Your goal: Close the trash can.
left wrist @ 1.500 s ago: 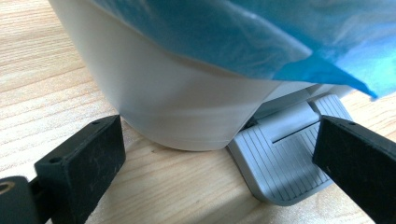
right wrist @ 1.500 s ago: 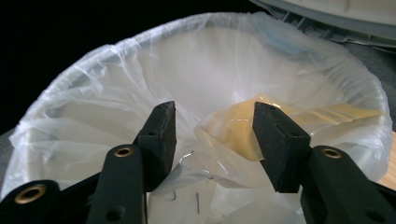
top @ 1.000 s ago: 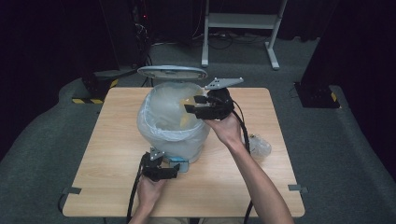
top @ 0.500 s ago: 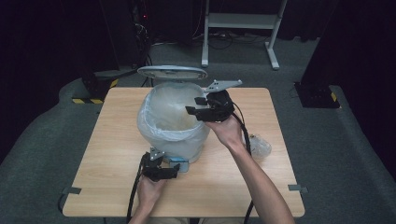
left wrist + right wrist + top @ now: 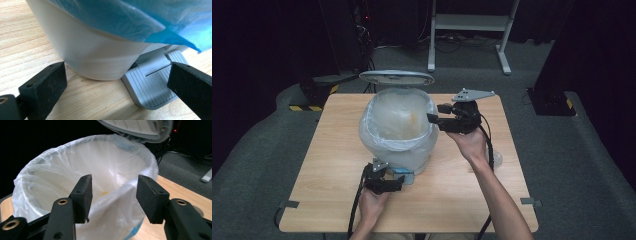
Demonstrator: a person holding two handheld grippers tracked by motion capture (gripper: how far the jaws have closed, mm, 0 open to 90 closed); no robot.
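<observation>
— How much room have you got around the bin?

— The table (image 5: 337, 200) is bare wood on my left and in front of me, and the pedal bin (image 5: 398, 150) stands near the middle, a little toward the far edge. Its lid (image 5: 396, 77) is tipped up at the back, beyond the table's far edge. The right side of the table is open past my forearm, with a small clear thing (image 5: 497, 159) lying by my wrist there.

— Where is the bin relative to your grippers?

— My right gripper (image 5: 435, 113) hovers at the bin's right rim, jaws pointing in over the opening. In the right gripper view the bag liner (image 5: 75, 165) spreads just ahead of the jaws, its rim passing between and below them. My left gripper (image 5: 400, 181) rests low at the bin's near base, right at the grey foot pedal (image 5: 152, 85).

— And the jaws?

— The right ones stand about half open and have just widened slightly; nothing is gripped, the pads are free of the plastic. The left ones are spread wide: one jaw sits over the pedal's right edge, the other beside the bin's white base (image 5: 90, 57). Whether that jaw presses the pedal I cannot tell.
</observation>
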